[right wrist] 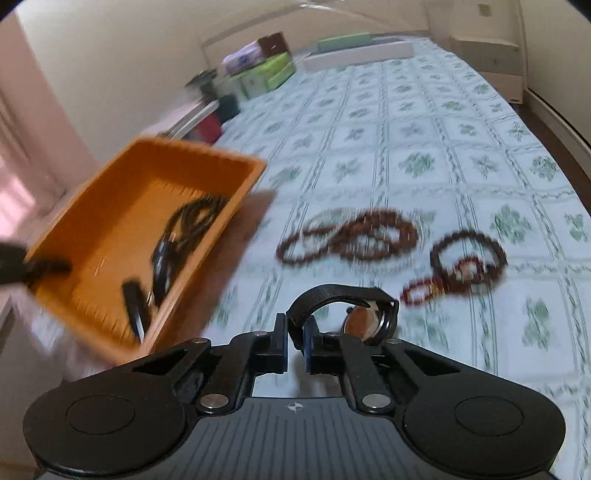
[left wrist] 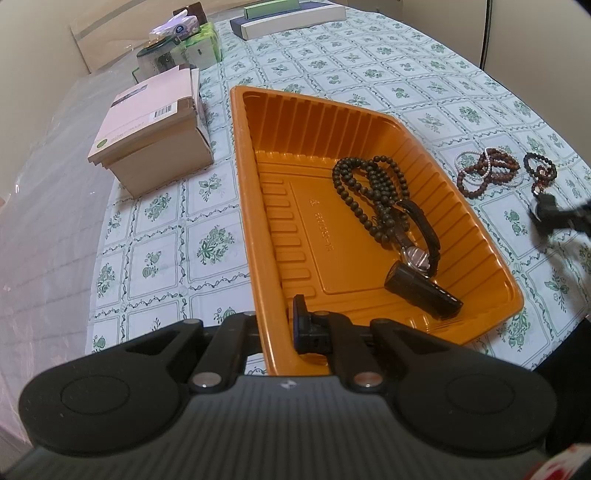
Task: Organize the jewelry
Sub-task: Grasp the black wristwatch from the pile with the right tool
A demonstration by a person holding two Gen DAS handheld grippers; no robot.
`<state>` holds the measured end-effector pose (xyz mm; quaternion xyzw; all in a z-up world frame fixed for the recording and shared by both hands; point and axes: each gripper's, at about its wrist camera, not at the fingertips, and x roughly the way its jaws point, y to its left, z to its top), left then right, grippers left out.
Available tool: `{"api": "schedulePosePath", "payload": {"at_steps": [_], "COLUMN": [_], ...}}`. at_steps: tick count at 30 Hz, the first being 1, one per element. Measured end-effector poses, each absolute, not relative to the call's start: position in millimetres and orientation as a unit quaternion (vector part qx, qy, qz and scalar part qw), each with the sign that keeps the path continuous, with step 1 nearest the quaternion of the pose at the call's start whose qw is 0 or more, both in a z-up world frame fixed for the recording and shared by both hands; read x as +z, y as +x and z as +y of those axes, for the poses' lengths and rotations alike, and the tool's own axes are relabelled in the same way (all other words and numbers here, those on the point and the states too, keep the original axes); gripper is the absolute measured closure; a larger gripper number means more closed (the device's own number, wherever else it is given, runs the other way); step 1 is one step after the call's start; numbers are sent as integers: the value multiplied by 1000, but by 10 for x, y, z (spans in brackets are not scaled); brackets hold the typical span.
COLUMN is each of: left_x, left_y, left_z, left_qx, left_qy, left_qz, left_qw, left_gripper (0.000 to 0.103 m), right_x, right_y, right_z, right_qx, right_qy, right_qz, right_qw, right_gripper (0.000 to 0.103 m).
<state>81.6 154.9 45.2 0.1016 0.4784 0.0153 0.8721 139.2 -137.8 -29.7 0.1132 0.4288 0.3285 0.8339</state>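
In the left wrist view my left gripper [left wrist: 282, 332] is shut on the near rim of the orange tray [left wrist: 251, 206]. One finger [left wrist: 301, 326] shows inside the wall. In the tray lie a dark bead necklace [left wrist: 369, 184], a watch [left wrist: 417, 256] and a black cylinder [left wrist: 421, 291]. My right gripper [right wrist: 295, 343] is shut on the black mesh strap of a second watch [right wrist: 332, 293], held just above the tablecloth. Brown bead bracelets [right wrist: 354, 236] and a dark bead bracelet [right wrist: 469, 254] lie on the cloth beyond it. The tray [right wrist: 110, 229] is to its left.
A cardboard box [left wrist: 151, 136] stands left of the tray. Behind it are a glass jar [left wrist: 157, 59], a green box [left wrist: 203, 44] and flat boxes [left wrist: 291, 18] at the table's far end. The green-patterned tablecloth [right wrist: 443, 129] stretches away to the right.
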Motion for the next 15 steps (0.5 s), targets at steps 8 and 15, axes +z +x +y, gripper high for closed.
{"api": "schedulePosePath", "payload": {"at_steps": [8, 15], "left_x": [453, 457], "left_y": [815, 818], "left_z": [1544, 1536], "left_qx": [15, 16], "left_qy": [102, 101], "left_qz": [478, 478], "left_qw": [872, 873], "left_gripper": [97, 97], "right_x": [-366, -427], "right_y": [1017, 996], "right_z": [-1631, -1671], "right_qx": [222, 164], "right_qy": [61, 88], "right_qz": [428, 418], "right_qw": [874, 889], "right_gripper": [55, 36]}}
